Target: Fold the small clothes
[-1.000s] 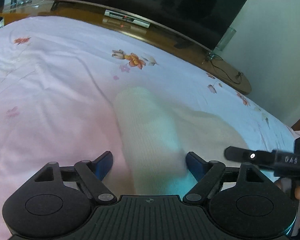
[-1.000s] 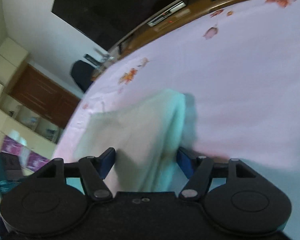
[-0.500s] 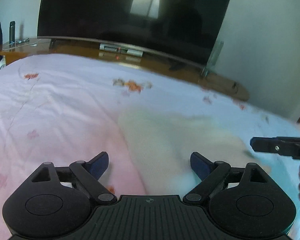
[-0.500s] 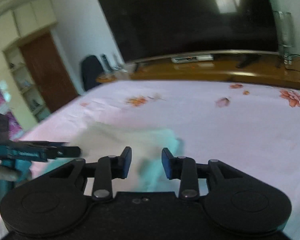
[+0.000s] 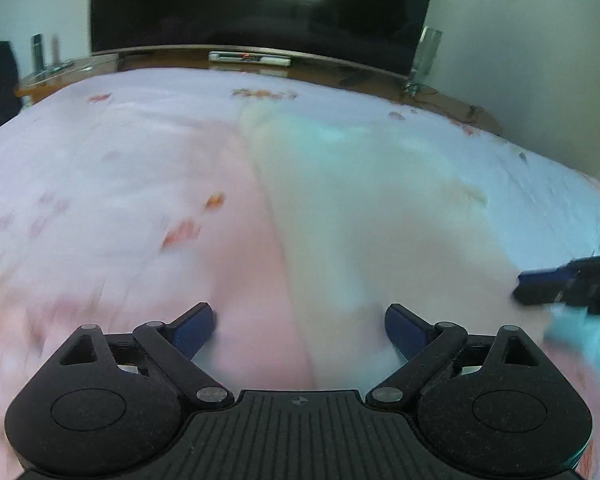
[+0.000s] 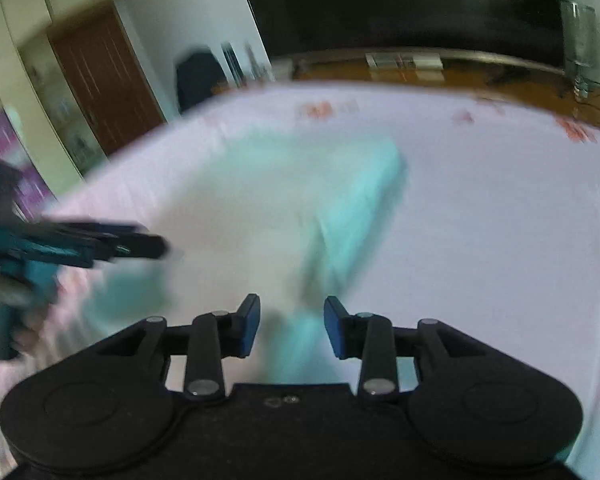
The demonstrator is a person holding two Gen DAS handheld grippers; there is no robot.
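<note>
A pale cream-white small garment (image 5: 364,208) lies folded on the pink floral bedsheet (image 5: 112,184); it also shows in the right wrist view (image 6: 260,208), blurred. My left gripper (image 5: 299,326) is open, its jaws wide apart over the garment's near left edge, holding nothing. My right gripper (image 6: 291,326) is open with a narrower gap, just above the garment's near right edge, empty. Each gripper shows in the other's view: the right one (image 5: 556,286) at the right, the left one (image 6: 112,242) at the left.
A large dark TV (image 5: 260,4) stands on a curved wooden stand (image 5: 440,92) beyond the bed's far edge. A wooden door (image 6: 100,80) and cupboards are at the left. The bedsheet spreads wide to the left and right of the garment.
Both grippers have let go of the garment and pulled back and up; the garment now lies flat. The right gripper narrowed, then widened a little. Views are motion-blurred.
</note>
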